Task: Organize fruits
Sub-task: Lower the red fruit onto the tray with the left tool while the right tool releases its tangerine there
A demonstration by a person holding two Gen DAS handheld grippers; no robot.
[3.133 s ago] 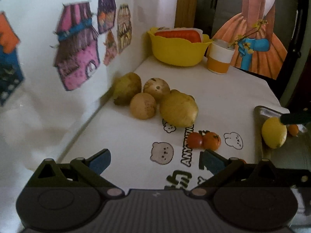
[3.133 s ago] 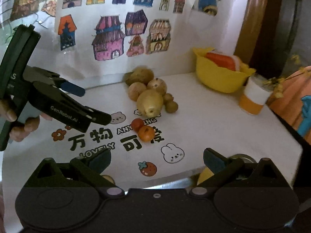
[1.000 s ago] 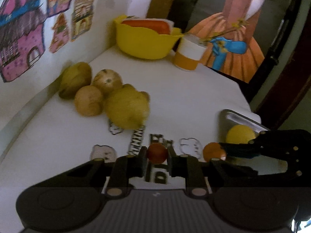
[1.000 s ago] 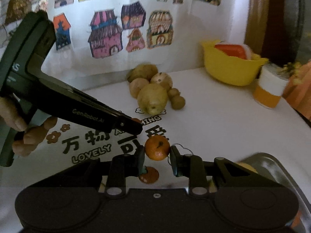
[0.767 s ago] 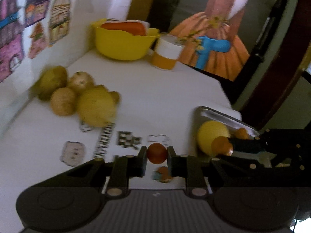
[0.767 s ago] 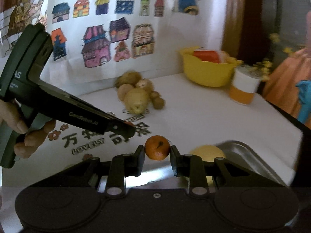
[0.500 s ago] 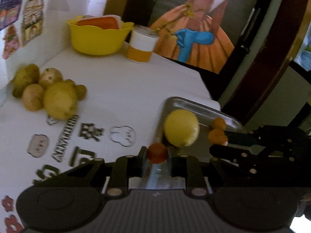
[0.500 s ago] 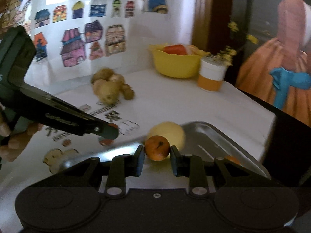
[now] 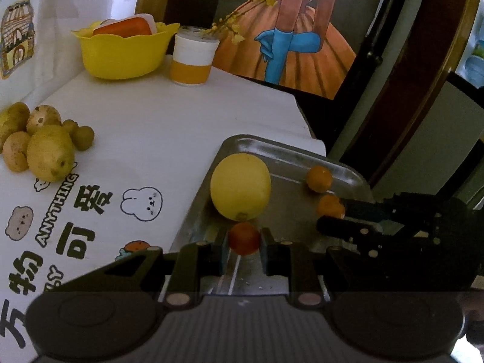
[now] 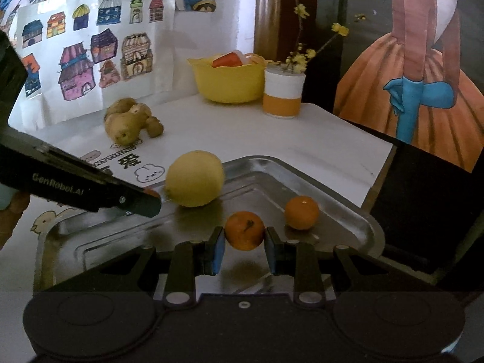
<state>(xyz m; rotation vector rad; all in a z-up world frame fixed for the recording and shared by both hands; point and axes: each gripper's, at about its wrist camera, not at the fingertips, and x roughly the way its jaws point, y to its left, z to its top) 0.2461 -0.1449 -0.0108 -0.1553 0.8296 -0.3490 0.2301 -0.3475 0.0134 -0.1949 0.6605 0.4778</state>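
Both over the tray [image 10: 348, 208] now, left hand-held gripper [image 9: 243, 243] pinching a red fruit [image 9: 243, 238], right hand-held gripper [image 10: 245, 243] clamping an orange [image 10: 245, 233] beside the lemon [image 10: 195, 178], while brown fruits [image 10: 127, 122] far ahead wait on the bench [image 10: 242, 133].

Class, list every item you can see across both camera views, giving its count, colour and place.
Metal tray: one, silver, table's near corner.
Lemon: one, yellow, in tray.
Loose small orange: one, orange, in tray.
Potatoes: several, brown, by wall.
Plastic bowl: one, yellow, table's back.
Cup: one, white and orange, beside bowl.
Left gripper: black, shut on reddish small fruit.
Right gripper: black, shut on held small orange.
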